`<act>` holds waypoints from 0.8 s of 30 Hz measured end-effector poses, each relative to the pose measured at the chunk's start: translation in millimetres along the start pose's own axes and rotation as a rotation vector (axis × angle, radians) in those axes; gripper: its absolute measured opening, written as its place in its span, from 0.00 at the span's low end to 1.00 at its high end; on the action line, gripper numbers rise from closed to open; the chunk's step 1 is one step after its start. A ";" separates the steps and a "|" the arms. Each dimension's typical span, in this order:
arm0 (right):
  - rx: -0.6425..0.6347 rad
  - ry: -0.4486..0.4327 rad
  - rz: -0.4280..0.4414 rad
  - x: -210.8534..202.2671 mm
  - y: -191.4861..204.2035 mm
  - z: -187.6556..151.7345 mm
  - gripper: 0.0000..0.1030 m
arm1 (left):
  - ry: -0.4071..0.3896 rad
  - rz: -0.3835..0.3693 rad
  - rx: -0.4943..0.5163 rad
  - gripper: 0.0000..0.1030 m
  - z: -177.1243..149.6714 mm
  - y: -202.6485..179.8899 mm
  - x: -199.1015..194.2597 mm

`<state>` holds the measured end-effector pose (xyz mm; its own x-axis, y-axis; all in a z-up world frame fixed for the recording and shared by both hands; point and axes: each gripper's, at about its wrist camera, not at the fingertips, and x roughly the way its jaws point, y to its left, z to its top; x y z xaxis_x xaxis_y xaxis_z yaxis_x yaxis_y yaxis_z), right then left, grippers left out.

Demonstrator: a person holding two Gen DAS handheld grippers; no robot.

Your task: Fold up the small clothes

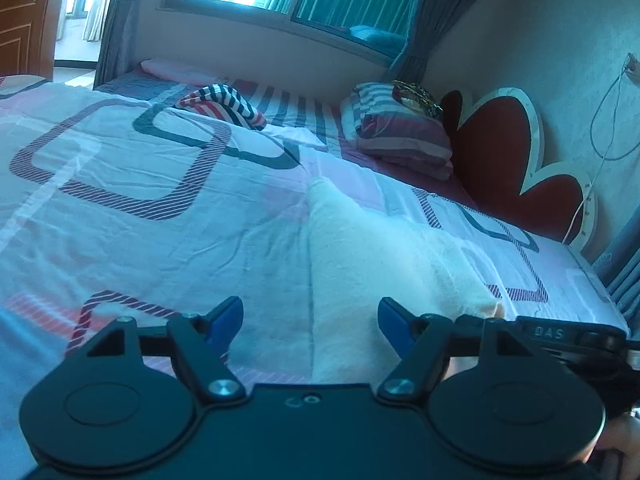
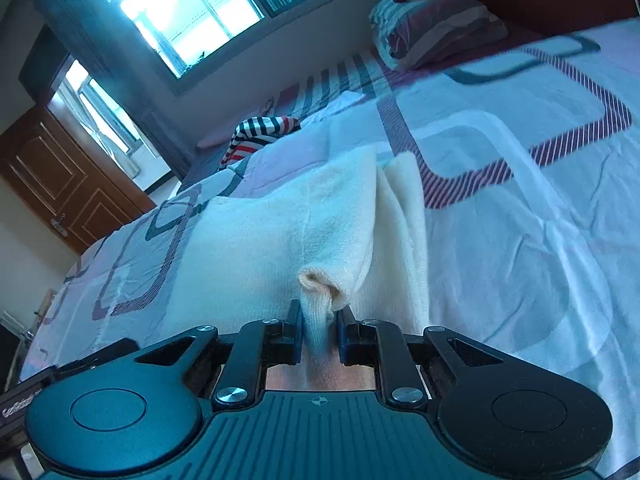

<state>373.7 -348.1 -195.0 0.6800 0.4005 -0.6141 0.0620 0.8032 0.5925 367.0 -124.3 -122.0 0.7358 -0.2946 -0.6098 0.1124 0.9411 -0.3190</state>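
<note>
On the patterned white-and-pink bedspread [image 1: 132, 216], a small cream-white terry-cloth garment [image 1: 360, 248] lies stretched out. Left wrist view: the left gripper [image 1: 311, 320] hovers with its blue-tipped fingers [image 1: 226, 316] spread wide, nothing between them, the near end of the cloth lying below the gap. Only this view shows the red flower-shaped headboard [image 1: 504, 140] and a white cable [image 1: 600, 168] against the wall. Right wrist view: the right gripper [image 2: 319, 332] has its jaws drawn in tight on a bunched corner of the cream garment [image 2: 288, 232], a rolled hem rising just above the pads; this pinch is not visible from the left camera. Only this view shows the brown panelled door [image 2: 68, 184]. Both views include a striped red, white and dark garment [image 1: 224, 104] [image 2: 260, 132] farther up the bed and a folded striped quilt [image 1: 400, 128] [image 2: 432, 32] near the headboard. The garment's near edge is hidden beneath both gripper bodies. Its long axis runs away from the cameras toward the far side of the bed, with a lengthwise fold visible in the right view.
</note>
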 end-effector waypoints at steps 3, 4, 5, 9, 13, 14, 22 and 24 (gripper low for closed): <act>-0.059 -0.032 -0.016 -13.9 5.8 4.1 0.14 | -0.002 -0.014 0.014 0.70 2.2 -7.3 5.8; -0.067 -0.036 -0.018 -18.3 5.7 5.8 0.14 | -0.001 -0.016 0.019 0.70 2.6 -10.1 8.1; -0.076 -0.043 -0.025 -22.6 5.1 6.7 0.14 | 0.001 -0.022 0.023 0.70 3.1 -12.7 9.9; -0.084 0.005 -0.067 -19.4 -9.1 5.9 0.14 | 0.031 -0.024 0.034 0.70 -1.3 -20.7 22.5; -0.029 0.004 -0.074 -11.6 -20.7 -1.0 0.22 | 0.081 0.004 0.014 0.71 -8.6 -19.5 38.5; -0.020 0.001 -0.073 -15.3 -20.0 -1.1 0.28 | 0.087 0.005 0.001 0.72 -8.3 -17.7 39.0; -0.092 -0.027 -0.086 -64.3 -7.9 -19.2 0.30 | 0.075 -0.010 0.039 0.68 -3.1 -25.6 28.4; -0.102 -0.010 -0.101 -63.6 -3.4 -28.3 0.30 | 0.086 0.005 0.040 0.68 -4.3 -27.1 33.2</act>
<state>309.5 -363.8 -172.8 0.6810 0.3113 -0.6628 0.0561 0.8803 0.4711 385.5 -160.3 -136.7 0.6763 -0.3018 -0.6720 0.1367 0.9478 -0.2880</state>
